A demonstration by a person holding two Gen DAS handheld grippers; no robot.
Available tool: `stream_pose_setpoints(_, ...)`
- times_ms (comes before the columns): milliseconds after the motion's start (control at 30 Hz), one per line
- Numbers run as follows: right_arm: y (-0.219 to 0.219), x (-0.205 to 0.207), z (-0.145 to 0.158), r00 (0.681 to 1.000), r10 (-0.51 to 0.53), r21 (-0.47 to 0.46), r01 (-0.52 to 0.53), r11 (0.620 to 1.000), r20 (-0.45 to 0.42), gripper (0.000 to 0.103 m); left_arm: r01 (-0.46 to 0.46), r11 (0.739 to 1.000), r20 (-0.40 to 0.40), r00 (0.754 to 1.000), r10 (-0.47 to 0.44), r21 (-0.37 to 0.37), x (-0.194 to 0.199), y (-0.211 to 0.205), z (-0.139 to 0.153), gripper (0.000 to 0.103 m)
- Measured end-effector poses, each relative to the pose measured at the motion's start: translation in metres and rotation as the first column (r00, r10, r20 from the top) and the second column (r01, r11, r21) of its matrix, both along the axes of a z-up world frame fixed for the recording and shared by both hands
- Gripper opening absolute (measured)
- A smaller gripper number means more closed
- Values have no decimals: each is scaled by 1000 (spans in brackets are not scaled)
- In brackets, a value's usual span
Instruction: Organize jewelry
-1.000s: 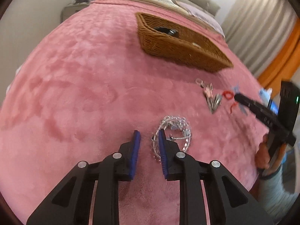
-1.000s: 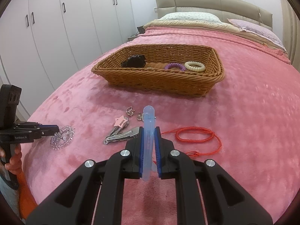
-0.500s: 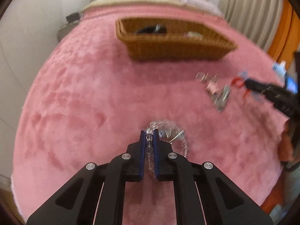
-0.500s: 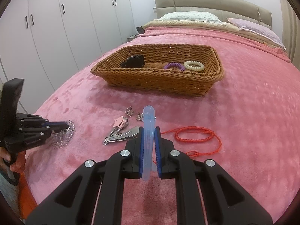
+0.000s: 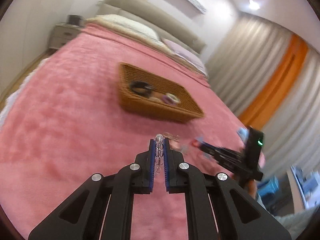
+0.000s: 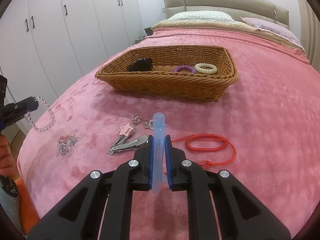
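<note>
My left gripper is shut on a clear bead bracelet, and its view is blurred. In the right wrist view the left gripper sits at the far left, above the pink blanket, with the bracelet dangling in a loop from it. My right gripper is shut on a translucent blue hair clip just above the blanket. A wicker basket lies beyond on the bed. It holds a black scrunchie, a purple coil tie and a cream coil tie.
On the blanket lie a red cord bracelet, silver hair clips, a pink star clip, small silver earrings and a crystal piece. White wardrobes stand left of the bed; its edge is near me.
My left gripper closed on the bead bracelet and lifted it off the blanket, leaving the crystal piece behind. The right gripper and its blue clip kept still.
</note>
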State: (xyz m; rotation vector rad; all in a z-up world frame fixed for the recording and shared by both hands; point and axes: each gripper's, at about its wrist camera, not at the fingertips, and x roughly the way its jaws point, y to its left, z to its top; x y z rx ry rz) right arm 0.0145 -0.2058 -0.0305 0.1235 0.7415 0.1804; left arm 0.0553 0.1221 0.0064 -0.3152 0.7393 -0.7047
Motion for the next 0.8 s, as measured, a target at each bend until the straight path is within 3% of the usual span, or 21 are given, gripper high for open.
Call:
stream_pose_setpoints(100, 1, 0, 0, 1000, 1, -5, -1, 1000, -1, 9, -106, 991, -73, 991, 112, 87, 21, 12, -24, 6)
stream_pose_setpoints(200, 1, 1, -2, 1000, -1, -7, 1, 1000, -6, 9, -205, 926, -92, 965, 245, 316, 33, 7, -53, 6)
stream_pose_setpoints(233, 1, 2, -2, 1000, -4, -8, 4, 1000, -9, 9, -213, 911, -95, 961, 261, 354, 35, 5, -58, 6)
stream_pose_setpoints(367, 1, 3, -3, 1000, -5, -5, 5, 1000, -13, 9, -215, 910, -92, 960, 263, 356, 31, 0, -55, 7)
stream_pose_setpoints(467, 1, 3, -3, 1000, -4, -5, 4, 1000, -13, 9, -206, 916, -90, 964, 251, 345, 24, 1, -56, 14)
stream_pose_setpoints(633, 1, 3, -3, 1000, -4, -3, 4, 1000, -12, 9, -216, 895, -52, 965, 255, 390, 21, -1, -56, 25)
stream_pose_setpoints(700, 1, 3, -4, 1000, -2, -2, 2, 1000, -13, 9, -222, 867, -5, 968, 251, 446, 17, -10, -57, 25)
stream_pose_setpoints(767, 2, 3, -4, 1000, 0, -7, 0, 1000, -12, 9, -237, 822, 49, 967, 248, 517, 15, -23, -59, 20)
stream_pose_setpoints(800, 2, 2, -4, 1000, -1, -11, 1, 1000, -9, 9, -247, 804, 72, 966, 249, 541, 13, -27, -58, 10)
